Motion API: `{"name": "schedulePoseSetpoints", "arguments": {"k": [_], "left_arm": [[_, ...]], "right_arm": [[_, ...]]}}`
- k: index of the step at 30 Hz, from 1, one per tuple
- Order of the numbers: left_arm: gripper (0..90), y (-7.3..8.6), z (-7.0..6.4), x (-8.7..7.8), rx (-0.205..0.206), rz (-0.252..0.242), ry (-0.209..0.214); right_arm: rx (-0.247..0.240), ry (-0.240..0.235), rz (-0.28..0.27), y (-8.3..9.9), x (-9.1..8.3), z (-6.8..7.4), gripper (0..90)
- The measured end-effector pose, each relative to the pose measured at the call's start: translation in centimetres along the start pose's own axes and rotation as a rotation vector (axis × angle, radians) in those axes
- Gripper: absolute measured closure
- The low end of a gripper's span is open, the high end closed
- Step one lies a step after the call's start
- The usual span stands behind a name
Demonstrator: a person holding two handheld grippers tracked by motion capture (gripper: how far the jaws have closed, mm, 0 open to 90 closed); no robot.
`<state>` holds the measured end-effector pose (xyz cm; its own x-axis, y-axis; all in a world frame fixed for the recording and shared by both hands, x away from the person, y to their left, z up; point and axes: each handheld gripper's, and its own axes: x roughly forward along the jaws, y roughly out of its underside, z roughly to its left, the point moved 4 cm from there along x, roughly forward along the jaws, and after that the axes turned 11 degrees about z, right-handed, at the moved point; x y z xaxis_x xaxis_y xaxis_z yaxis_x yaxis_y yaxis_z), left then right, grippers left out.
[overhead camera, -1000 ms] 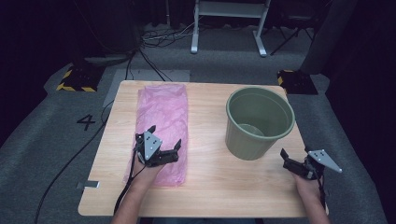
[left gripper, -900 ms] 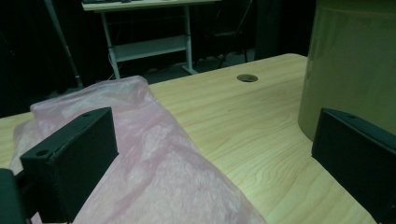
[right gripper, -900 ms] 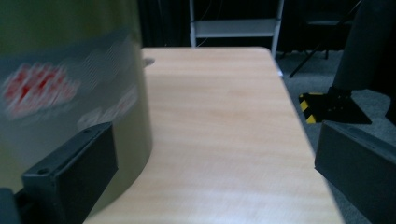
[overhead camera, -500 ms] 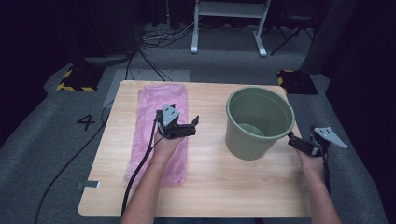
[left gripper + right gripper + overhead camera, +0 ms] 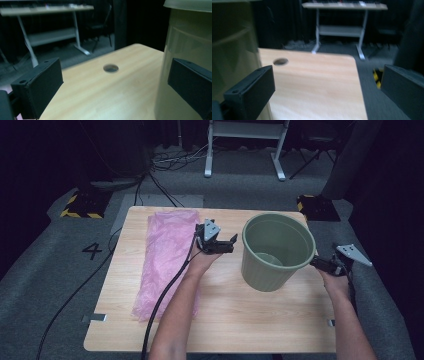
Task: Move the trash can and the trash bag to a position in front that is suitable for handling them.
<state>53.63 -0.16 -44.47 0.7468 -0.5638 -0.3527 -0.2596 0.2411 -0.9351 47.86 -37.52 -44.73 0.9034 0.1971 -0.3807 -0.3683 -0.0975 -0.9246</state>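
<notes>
One green bucket (image 5: pixel 278 251) stands upright on the right half of the wooden surface (image 5: pixel 225 320), close to the right edge, and one pink plastic bag (image 5: pixel 164 257) lies flat along the left half, with bare wood open across the front and between the two. The left gripper (image 5: pixel 226 245), jaws spread and empty, is held just left of the bucket (its right jaw almost at the wall), forearm stretched forward over the bag's edge. The right gripper (image 5: pixel 320 263), also spread, sits at the bucket's right side by the surface's right edge.
</notes>
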Motion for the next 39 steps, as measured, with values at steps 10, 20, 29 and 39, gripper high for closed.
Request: {"name": "schedulePoseSetpoints", "arguments": {"k": [10, 20, 29, 39], "left_arm": [[0.0, -0.7, 0.5, 1.6, -0.112, 0.029, 0.124], [0.0, 0.5, -0.5, -2.4, 0.019, 0.106, 0.199], [0.0, 3.1, -2.7, -7.2, 0.157, 0.220, 0.146], [0.0, 5.6, -3.0, -11.5, 0.063, 0.241, 0.148]], "right_arm": [[-0.045, -0.079, -0.007, 0.1, 2.5, 1.7, 0.0], [-0.124, -0.190, 0.035, 0.6, 0.4, 3.5, 0.0], [-0.189, -0.321, 0.065, 1.0, -2.9, 6.9, 0.0], [-0.166, -0.335, 0.101, 2.3, -5.6, 10.4, 0.0]]}}
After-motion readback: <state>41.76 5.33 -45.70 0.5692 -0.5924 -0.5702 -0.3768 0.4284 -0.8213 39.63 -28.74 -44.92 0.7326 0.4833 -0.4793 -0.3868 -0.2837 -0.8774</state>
